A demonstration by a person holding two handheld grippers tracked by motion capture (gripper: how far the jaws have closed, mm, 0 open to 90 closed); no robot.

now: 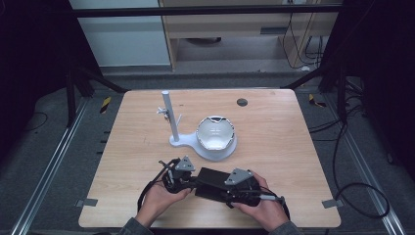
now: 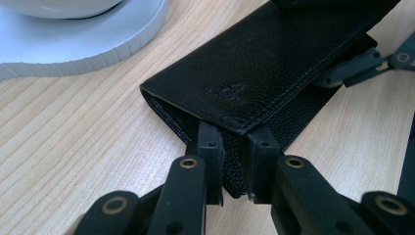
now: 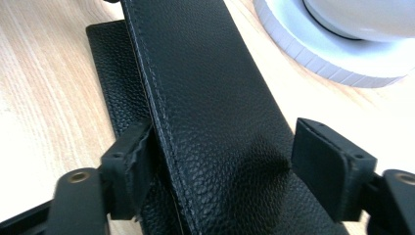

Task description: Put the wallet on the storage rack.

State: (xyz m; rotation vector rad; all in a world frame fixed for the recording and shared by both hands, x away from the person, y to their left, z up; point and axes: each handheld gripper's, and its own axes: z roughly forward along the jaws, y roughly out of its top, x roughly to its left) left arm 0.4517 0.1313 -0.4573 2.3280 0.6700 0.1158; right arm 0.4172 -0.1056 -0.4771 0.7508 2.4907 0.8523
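Two claws work one black wallet (image 1: pixel 214 182), which lies on the bench (image 1: pixel 274 132) near its front edge, between the person's hands and just in front of the white lamp base (image 1: pixel 215 147); the left claw (image 1: pixel 177 177) is clamped on the wallet's end, its jaws pinching the edge of the upper flap in the left gripper view (image 2: pixel 235 147), apparently to hold that end still or lift the flap; the right claw (image 1: pixel 230 188) stands apart around the other end, the flap (image 3: pixel 210 112) between its jaws, one pad touching the stitched edge while the other stands clear, so it holds nothing yet; the pairing looks meant to open the wallet from both ends. From above, both hands and the wallet's place on the bench are plain, but the jaws are lost in black; the gripper views show the pinch, the gap, the pebbled leather and the flap raised off the lower leaf.
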